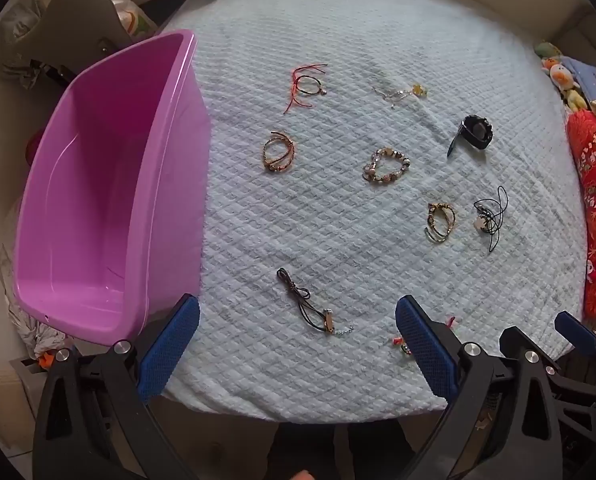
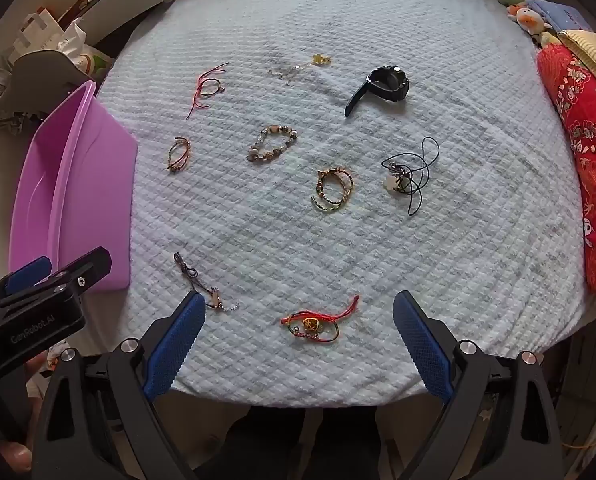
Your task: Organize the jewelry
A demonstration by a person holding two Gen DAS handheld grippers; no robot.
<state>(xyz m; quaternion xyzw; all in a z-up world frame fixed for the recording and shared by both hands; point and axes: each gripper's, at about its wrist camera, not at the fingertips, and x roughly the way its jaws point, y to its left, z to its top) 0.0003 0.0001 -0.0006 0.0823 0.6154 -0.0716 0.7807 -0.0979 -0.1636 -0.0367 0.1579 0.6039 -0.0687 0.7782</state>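
Several pieces of jewelry lie spread on a pale blue quilted cloth [image 1: 337,220]. A purple tub [image 1: 110,184] stands empty at the cloth's left edge. My left gripper [image 1: 298,320] hangs open above a black cord bracelet [image 1: 309,304] near the front. My right gripper [image 2: 298,316] is open over a red braided bracelet [image 2: 317,320]. Farther back lie a beaded bracelet [image 2: 272,144], a gold bangle set [image 2: 333,190], a black watch [image 2: 385,84], a black cord pendant [image 2: 407,172], a red string piece [image 2: 208,88], an orange wrap bracelet [image 2: 179,155] and a thin chain [image 2: 298,66].
Red patterned fabric [image 2: 581,152] and small plush toys [image 2: 529,18] line the right edge. Bags and clutter [image 2: 58,40] sit beyond the tub at the far left. The left gripper's body [image 2: 38,304] shows low left in the right wrist view.
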